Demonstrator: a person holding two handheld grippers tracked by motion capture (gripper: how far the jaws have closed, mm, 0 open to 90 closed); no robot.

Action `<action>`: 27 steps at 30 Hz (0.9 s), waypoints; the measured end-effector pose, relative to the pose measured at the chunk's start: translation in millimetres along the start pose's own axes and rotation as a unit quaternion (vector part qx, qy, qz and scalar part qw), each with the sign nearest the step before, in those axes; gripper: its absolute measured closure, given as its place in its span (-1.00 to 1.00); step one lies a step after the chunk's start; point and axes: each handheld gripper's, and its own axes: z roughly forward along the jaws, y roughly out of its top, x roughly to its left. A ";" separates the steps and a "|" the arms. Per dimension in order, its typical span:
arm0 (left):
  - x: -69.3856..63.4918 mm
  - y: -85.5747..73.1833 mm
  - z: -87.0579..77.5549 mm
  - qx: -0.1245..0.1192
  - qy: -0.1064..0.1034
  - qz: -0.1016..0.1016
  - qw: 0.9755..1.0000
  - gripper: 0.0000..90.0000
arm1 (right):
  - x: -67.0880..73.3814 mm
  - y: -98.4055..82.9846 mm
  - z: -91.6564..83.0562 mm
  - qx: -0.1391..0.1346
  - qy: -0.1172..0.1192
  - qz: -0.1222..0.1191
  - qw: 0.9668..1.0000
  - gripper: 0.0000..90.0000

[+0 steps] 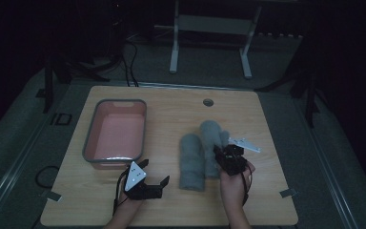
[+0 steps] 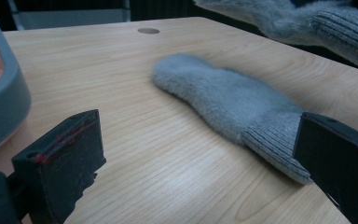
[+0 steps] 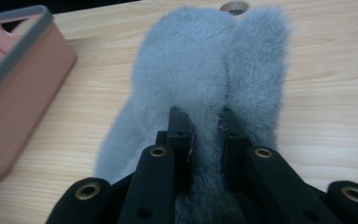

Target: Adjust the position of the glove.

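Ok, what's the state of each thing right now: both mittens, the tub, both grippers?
Right gripper: shut on the lifted mitten.
Lifted mitten: pinched, raised off the table.
Other mitten: lying flat on the table, untouched.
Left gripper: open, holding nothing.
Pink tub: upright, empty.

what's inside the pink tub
The tub looks empty: the high view shows a bare pink floor. Its near inner wall is hidden behind the rim. Both mittens are outside it.

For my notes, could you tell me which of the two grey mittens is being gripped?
The right-hand mitten, pinched in the right tool. The other mitten lies free on the table, beside it.
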 end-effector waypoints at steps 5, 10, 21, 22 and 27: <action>-2.8 -0.5 -1.4 -0.001 0.015 0.005 1.000 -0.95 | 24.9 -12.6 9.8 0.009 0.008 0.009 1.000 0.76; -4.2 -0.4 -1.2 0.002 0.026 0.005 1.000 -0.95 | 37.9 -20.9 15.0 0.016 0.005 0.012 1.000 0.76; -3.4 0.6 1.6 0.008 0.015 0.000 1.000 -0.95 | 50.6 -51.5 42.6 0.039 -0.006 0.022 0.999 0.68; -3.7 0.7 2.0 0.009 0.016 0.001 1.000 -0.95 | 50.6 -51.5 42.6 0.039 -0.006 0.022 0.999 0.68; -2.8 0.9 2.5 0.010 0.009 -0.001 1.000 -0.95 | 50.0 -51.2 44.7 0.045 0.003 0.004 0.999 0.52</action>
